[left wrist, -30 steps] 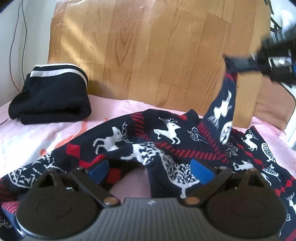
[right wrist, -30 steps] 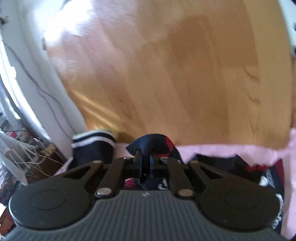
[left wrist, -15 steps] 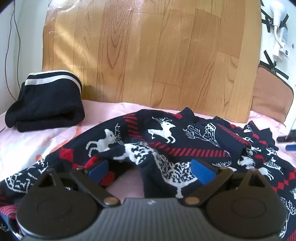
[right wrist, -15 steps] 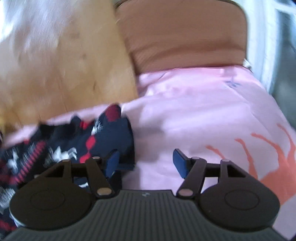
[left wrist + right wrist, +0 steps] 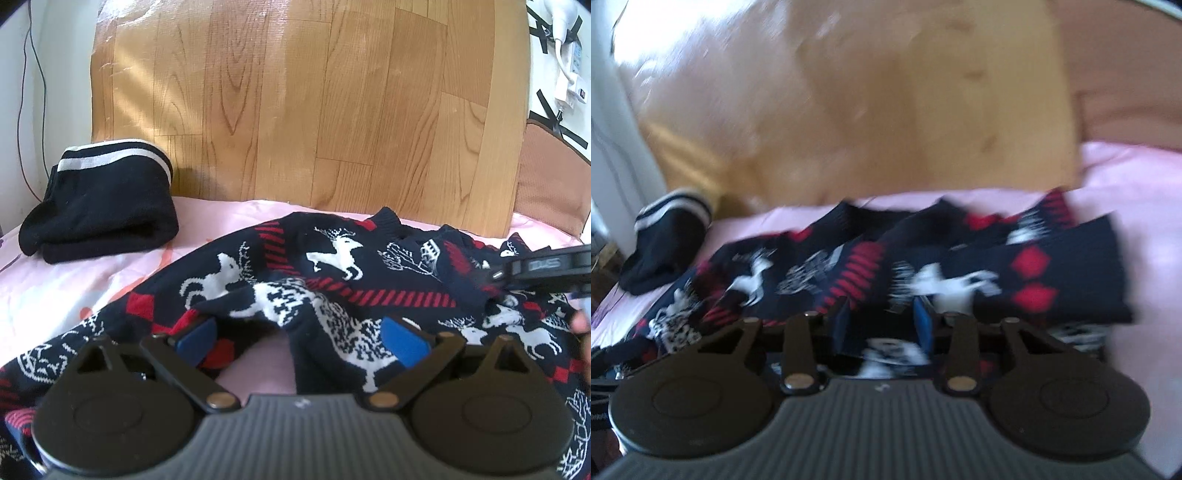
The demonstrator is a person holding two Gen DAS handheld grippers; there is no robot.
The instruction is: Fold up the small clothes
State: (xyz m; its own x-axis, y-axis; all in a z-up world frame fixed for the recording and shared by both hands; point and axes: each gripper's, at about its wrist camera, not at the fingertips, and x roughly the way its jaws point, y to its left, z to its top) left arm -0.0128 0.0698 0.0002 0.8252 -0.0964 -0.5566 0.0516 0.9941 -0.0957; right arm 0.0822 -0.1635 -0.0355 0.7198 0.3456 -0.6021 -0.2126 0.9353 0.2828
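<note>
A navy sweater [image 5: 332, 273] with white reindeer and red stripes lies rumpled across the pink bedsheet [image 5: 74, 273]. My left gripper [image 5: 299, 336] is open, low over the sweater's near edge, its blue pads on either side of a fold. My right gripper [image 5: 882, 325] is open with a medium gap, hovering over the sweater [image 5: 923, 273]; this view is motion-blurred. The right gripper also shows at the right edge of the left wrist view [image 5: 546, 266], just above the sweater's right part.
A folded black garment with white stripes [image 5: 103, 206] sits at the back left of the bed, also in the right wrist view [image 5: 665, 243]. A wood-pattern headboard [image 5: 295, 110] stands behind. A brown cushion [image 5: 546, 177] and wall cables are at the right.
My right gripper let go of the sweater sleeve it held up a second ago. The sleeve now lies flat. The right gripper swung back over the sweater. My left gripper barely moved.
</note>
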